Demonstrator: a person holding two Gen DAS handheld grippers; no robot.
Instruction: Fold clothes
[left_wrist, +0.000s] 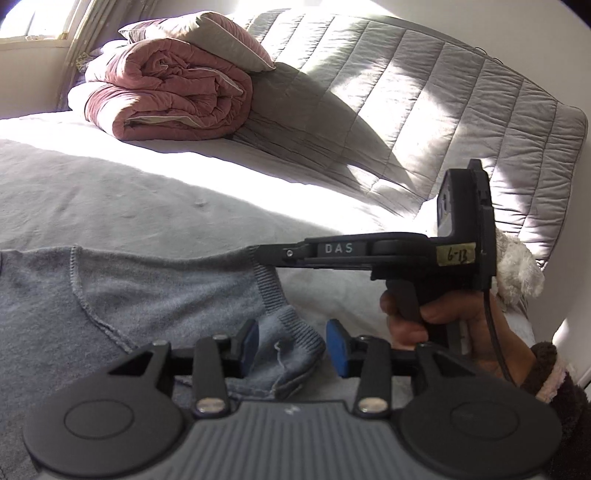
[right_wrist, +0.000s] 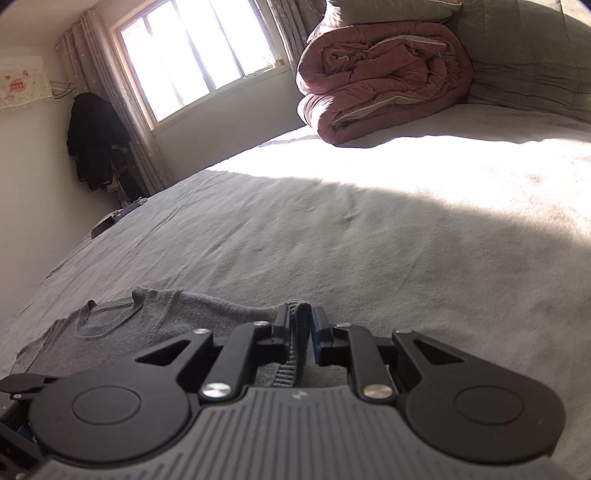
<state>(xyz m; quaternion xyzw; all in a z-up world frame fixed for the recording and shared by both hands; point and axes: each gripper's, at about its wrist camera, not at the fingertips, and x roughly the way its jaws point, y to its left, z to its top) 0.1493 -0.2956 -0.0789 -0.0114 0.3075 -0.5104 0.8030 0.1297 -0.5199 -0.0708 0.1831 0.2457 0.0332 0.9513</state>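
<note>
- The bed (right_wrist: 369, 236) carries a grey sweater (right_wrist: 155, 325) spread near its front edge, neckline visible; folding looks barely begun
- Right gripper (right_wrist: 299, 328) has its jaws clamped on the ribbed hem
- Left gripper (left_wrist: 291, 343) stands apart around a cuff, pads not pressing
- No containers in view

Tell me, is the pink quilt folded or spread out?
Folded: the pink quilt sits in a thick layered bundle on the bed.
</note>
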